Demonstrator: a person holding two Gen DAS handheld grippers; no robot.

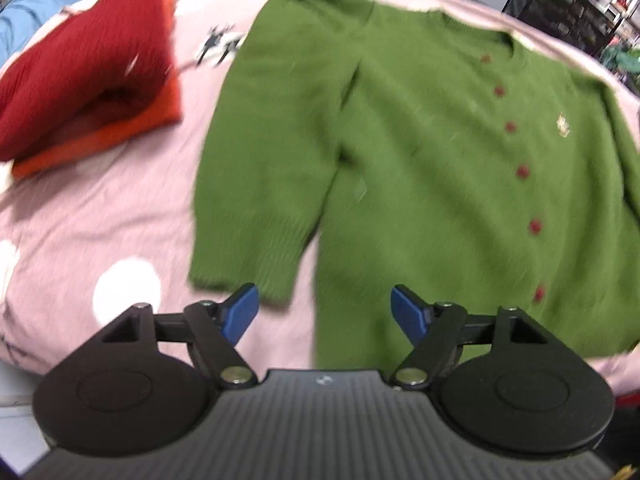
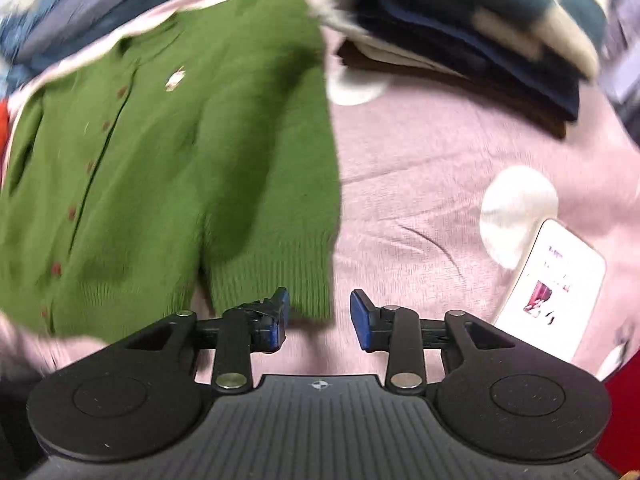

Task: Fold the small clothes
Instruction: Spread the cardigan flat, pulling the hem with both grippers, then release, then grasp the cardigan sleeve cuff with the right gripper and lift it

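**Green cardigan lies flat, both tongs spread and empty**

The green cardigan lies spread out, front side up, on a pink cover with white dots. Its row of small red buttons runs down the middle, and a small pale emblem sits on the chest. Both sleeves lie straight down along the body.

The left tongs are spread wide, with nothing between the blue pads. They hang above the near end of one sleeve and the gap beside the hem. The right tongs are also spread, less wide, and hold nothing; they are over the pink cover just beside the cuff of the other sleeve. Both views are blurred.

In the left wrist view a folded dark red knit rests on a folded orange garment, apart from the cardigan. In the right wrist view a pile of folded dark clothes lies on the cover beyond the cardigan, and a white phone with a lit screen lies on the cover on the far side from it.
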